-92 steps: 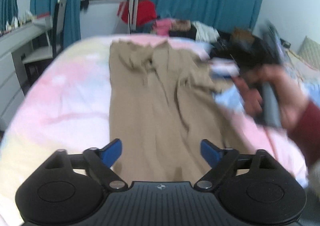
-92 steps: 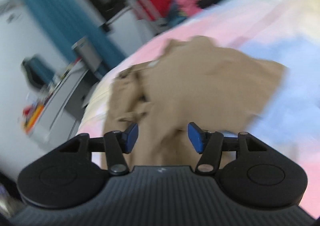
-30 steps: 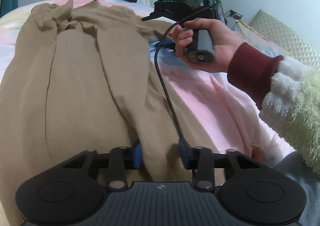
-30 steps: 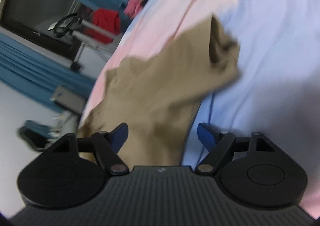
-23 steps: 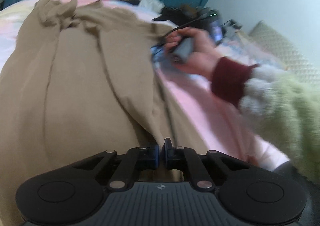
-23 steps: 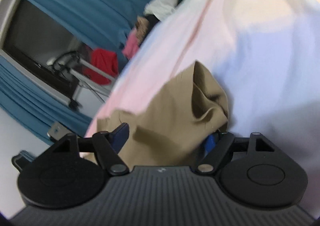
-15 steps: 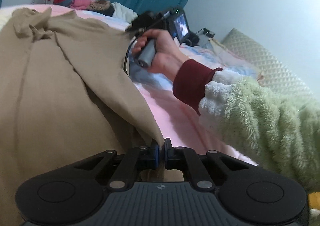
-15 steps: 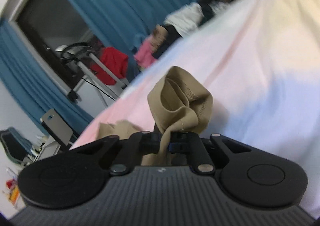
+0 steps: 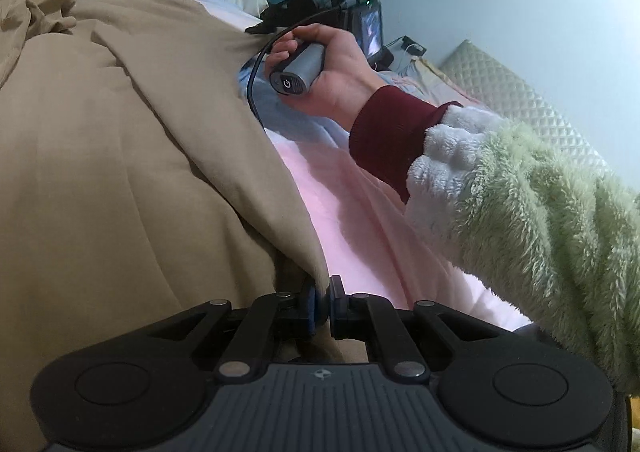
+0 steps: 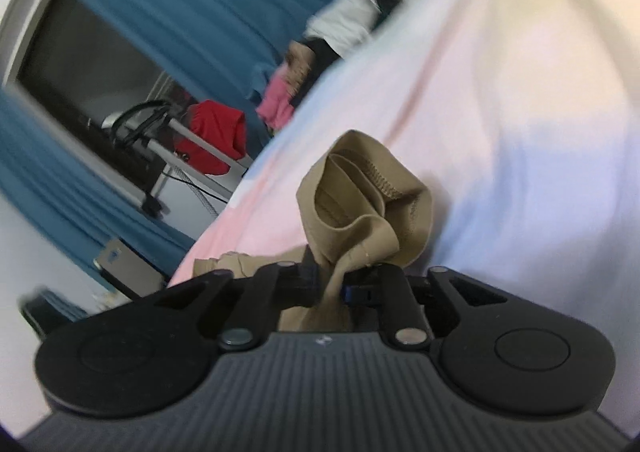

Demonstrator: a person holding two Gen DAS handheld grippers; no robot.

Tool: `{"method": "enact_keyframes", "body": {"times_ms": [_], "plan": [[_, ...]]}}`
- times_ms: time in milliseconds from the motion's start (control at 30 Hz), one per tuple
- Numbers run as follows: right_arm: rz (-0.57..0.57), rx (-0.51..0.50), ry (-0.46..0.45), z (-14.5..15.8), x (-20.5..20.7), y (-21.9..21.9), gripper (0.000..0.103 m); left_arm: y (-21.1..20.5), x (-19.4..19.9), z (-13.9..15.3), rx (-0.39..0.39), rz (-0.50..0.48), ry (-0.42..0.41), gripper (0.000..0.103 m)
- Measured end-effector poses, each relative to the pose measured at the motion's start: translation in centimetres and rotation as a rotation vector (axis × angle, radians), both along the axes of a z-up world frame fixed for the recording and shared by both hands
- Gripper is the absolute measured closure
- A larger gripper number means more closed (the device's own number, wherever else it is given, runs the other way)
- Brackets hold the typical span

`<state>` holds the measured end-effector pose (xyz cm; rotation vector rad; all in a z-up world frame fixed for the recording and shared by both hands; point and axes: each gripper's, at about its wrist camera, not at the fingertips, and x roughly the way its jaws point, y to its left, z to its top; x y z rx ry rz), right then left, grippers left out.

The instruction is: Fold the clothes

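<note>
My left gripper (image 9: 322,302) pinched near edge of tan garment (image 9: 120,156) spread on bed (image 9: 360,212). My right gripper (image 10: 334,284) held bunched hem (image 10: 360,208), jaws easing apart.

bare bedsheet (image 10: 520,100) rightward, clothes pile (image 10: 320,52) seemingly beyond

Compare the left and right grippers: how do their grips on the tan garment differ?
The left gripper is pinched shut on a thin edge of the tan garment; the right gripper is opening around a thick bunched hem. The left's cloth trails flat over the bed; the right's stands up in a loop. Both have the same garment between their fingers.
</note>
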<state>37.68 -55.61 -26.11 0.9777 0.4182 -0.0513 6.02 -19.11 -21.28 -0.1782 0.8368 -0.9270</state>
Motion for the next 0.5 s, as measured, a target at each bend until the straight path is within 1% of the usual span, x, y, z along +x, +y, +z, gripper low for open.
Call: {"method": "enact_keyframes", "body": {"times_ms": [33,67,100,167,200,233,300,400,500], "plan": [[0.014,0.032,-0.001,-0.3,-0.1,0.0,0.061,0.0,-0.1,0.0,0.003,-0.004,-0.002,0.095],[0.028,0.064,-0.002,-0.6,-0.1,0.0,0.055,0.0,-0.2,0.1,0.008,-0.007,-0.002,0.093],[0.037,0.059,-0.003,-0.5,-0.2,0.4,0.050,0.0,-0.6,0.3,0.011,-0.010,-0.002,0.088],[0.056,-0.013,0.000,0.5,-0.4,1.2,0.050,-0.3,-1.3,0.7,0.019,-0.029,-0.014,0.075],[0.064,-0.044,0.001,1.0,-0.6,1.5,0.050,-0.5,-1.6,0.9,0.023,-0.039,-0.020,0.065],[0.071,-0.065,0.002,1.5,-1.0,1.7,0.050,-0.5,-1.6,1.0,0.035,-0.049,-0.032,0.061],[0.086,-0.077,0.017,2.1,-2.3,2.0,0.050,-1.0,-1.9,0.7,0.075,-0.062,-0.058,0.060],[0.102,-0.132,0.057,3.1,-5.3,2.7,0.050,-1.7,-2.4,0.5,0.127,-0.068,-0.097,0.058],[0.100,-0.179,0.083,4.7,-8.1,3.5,0.049,-2.2,-2.7,0.5,0.180,-0.045,-0.153,0.057]]}}
